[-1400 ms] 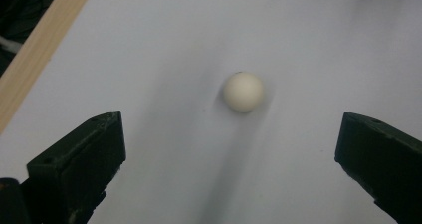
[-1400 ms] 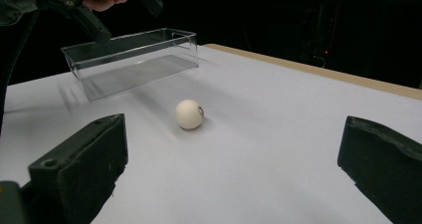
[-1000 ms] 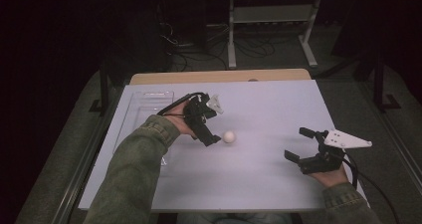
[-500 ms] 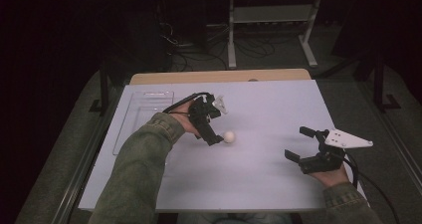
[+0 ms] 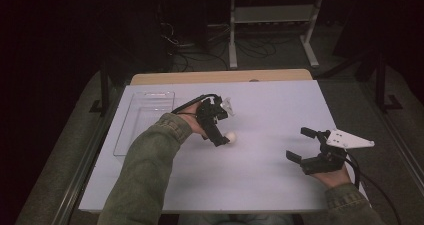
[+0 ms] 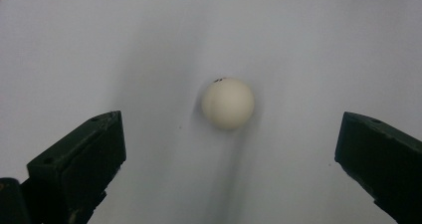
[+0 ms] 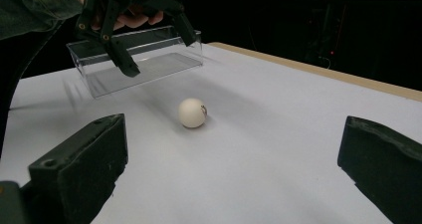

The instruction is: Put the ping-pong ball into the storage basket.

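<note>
A small white ball [image 5: 231, 137] lies on the white table [image 5: 280, 105] near its middle. My left gripper [image 5: 222, 127] hangs just above it, pointing down, open. In the left gripper view the ball [image 6: 228, 103] sits between and a little beyond the two spread jaws of that gripper [image 6: 231, 144], touching neither. My right gripper [image 5: 298, 143] stands open near the table's right front, nothing in it. The right gripper [image 7: 234, 134] looks along the table at the ball [image 7: 192, 112], with the left gripper [image 7: 154, 42] hovering above and behind it.
A clear plastic tray [image 5: 125, 130] lies at the table's left side, seen behind the ball as a clear box [image 7: 169, 59] in the right gripper view. A wooden strip [image 5: 220, 77] borders the far edge. Beyond it stand a dark floor, cables and a metal rack.
The left gripper has drifted slightly right, closer over the ball. The ball and the right gripper have stayed where they were.
</note>
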Demonstrator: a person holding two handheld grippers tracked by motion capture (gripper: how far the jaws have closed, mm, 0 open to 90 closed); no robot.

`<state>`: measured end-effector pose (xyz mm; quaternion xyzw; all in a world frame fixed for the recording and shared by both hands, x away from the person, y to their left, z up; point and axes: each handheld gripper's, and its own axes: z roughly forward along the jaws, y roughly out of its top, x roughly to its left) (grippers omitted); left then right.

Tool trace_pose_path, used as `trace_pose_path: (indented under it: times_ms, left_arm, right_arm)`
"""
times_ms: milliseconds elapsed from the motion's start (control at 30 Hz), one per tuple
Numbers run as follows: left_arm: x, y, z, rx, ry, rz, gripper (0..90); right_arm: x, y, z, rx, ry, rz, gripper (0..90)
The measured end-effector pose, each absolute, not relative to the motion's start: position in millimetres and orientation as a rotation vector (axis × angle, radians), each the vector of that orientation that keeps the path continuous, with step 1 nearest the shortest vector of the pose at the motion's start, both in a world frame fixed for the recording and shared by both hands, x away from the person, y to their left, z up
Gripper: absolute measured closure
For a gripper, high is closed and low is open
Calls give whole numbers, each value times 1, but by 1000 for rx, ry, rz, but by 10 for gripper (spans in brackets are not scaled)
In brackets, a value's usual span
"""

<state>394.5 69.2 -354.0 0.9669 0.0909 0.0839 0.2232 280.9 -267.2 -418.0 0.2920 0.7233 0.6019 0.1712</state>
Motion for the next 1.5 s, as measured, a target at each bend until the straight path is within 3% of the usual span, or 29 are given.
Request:
trace_pose_path:
  times_ms: [1300, 1333, 1400, 1500]
  left_arm:
    - [414, 42, -391, 2713, 209, 105, 0]
    - [414, 43, -391, 2711, 205, 86, 13]
    - [414, 43, -391, 2708, 189, 60, 132]
    - [415, 43, -392, 2708, 189, 45, 141]
  right_arm:
    - [280, -267, -419, 842, 2056, 1708, 0]
    - [280, -267, -419, 844, 2054, 1708, 0]
    - [281, -267, -419, 843, 2056, 1708, 0]
    - [281, -267, -420, 838, 2072, 1704, 0]
